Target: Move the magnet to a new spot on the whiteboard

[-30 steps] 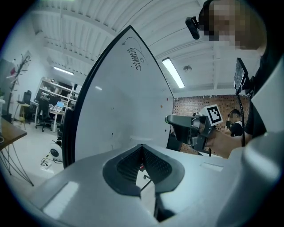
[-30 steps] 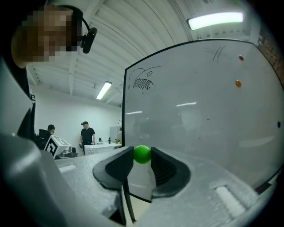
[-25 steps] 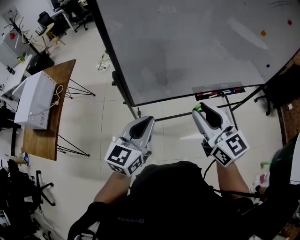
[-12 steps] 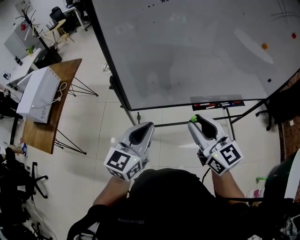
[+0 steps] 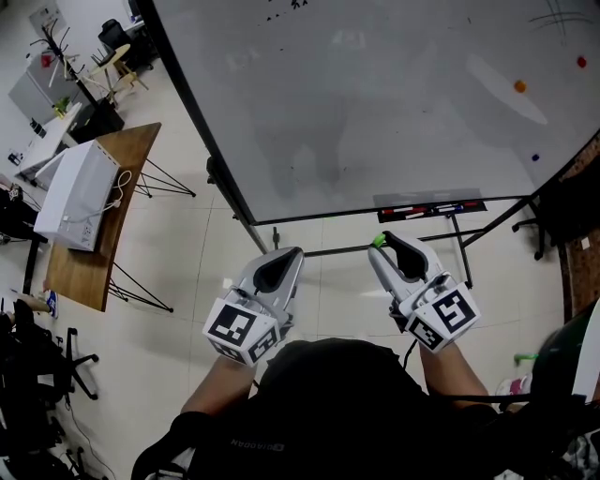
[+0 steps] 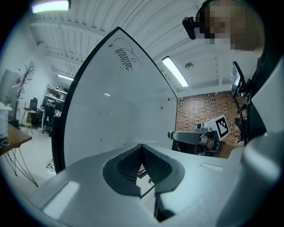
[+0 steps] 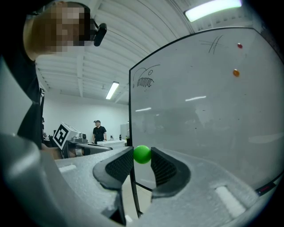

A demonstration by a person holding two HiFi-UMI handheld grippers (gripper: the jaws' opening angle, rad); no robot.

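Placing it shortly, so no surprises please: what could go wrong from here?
The round green magnet sits only at the jaw tips of the right gripper, off the whiteboard; it could slip out and fall to the floor. Set near the orange magnet or red magnet, it might snap onto them.

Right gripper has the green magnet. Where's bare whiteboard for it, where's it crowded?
Bare: whiteboard centre and left, between its left edge, the marks up top and the marker tray below. Crowded: right side, with the orange magnet, red magnet and blue magnet.
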